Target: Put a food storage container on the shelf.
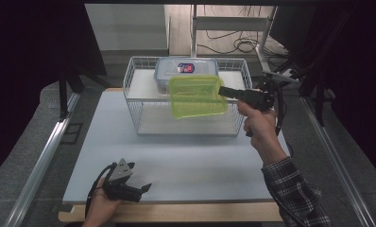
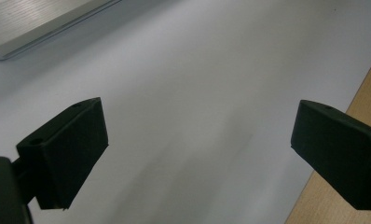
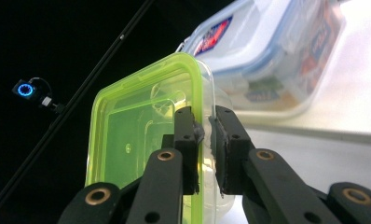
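A translucent lime-green plastic container [image 1: 197, 96], rectangular with rounded corners and a raised rim, hangs in the air in front of a white wire basket [image 1: 132, 90] at the table's twelve o'clock. The right gripper [image 1: 226, 91] has its black jaws pinched on the container's edge at the container's three o'clock side; in the right gripper view the green container [image 3: 146, 154] shows a glossy green lid over a clear body, and the two pads squeeze that rim between them. The container is tipped up so its broad face turns toward the near side of the table, and its long axis runs roughly nine to three. The right hand [image 1: 258, 124] is raised, the forearm in a plaid sleeve [image 1: 294, 191] climbing from five o'clock.

Behind the green container, on the basket's upper shelf, sits a clear lidded box [image 1: 186, 70] with blue trim and a printed label, smooth and shiny.

The left gripper [image 1: 138, 188] lies low at seven o'clock, held in the left hand [image 1: 101, 208] near the table's wooden front edge [image 1: 176, 213]. Its blocky matte jaws stand wide apart over the pale grey mat [image 2: 197, 93], with nothing between them.
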{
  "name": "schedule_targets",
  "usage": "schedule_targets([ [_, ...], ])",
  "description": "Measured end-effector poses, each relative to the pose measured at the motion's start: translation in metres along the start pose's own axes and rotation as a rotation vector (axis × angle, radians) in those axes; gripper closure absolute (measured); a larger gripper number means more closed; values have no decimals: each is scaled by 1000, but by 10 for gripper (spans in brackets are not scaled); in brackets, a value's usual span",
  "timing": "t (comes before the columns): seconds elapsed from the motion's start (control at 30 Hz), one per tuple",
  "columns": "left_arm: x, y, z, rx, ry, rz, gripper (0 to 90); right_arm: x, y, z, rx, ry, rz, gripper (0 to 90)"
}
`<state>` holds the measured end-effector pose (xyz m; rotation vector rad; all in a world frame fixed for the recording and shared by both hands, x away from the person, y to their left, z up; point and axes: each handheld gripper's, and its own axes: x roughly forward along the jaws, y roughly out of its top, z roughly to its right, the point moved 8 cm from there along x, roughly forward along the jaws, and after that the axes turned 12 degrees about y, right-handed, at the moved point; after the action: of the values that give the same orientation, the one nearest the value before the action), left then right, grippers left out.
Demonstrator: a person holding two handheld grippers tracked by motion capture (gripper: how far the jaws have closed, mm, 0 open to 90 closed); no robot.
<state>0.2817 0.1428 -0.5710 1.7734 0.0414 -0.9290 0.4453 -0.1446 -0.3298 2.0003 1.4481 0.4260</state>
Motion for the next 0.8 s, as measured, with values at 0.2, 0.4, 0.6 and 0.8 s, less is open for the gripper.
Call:
schedule_targets([
  [0.2,0,0,0,0,-1,2,38,6,17,-4,-19,-27,28,800],
  [0.4,0,0,0,0,-1,1,38,14,34,-7,-48,-58,47,800],
  [0.6,-2,1,-1,-7,5,10,38,23,51,-10,-68,-76,75,800],
  [0.8,-2,1,-1,-8,4,11,38,35,66,-11,-91,-119,83,800],
])
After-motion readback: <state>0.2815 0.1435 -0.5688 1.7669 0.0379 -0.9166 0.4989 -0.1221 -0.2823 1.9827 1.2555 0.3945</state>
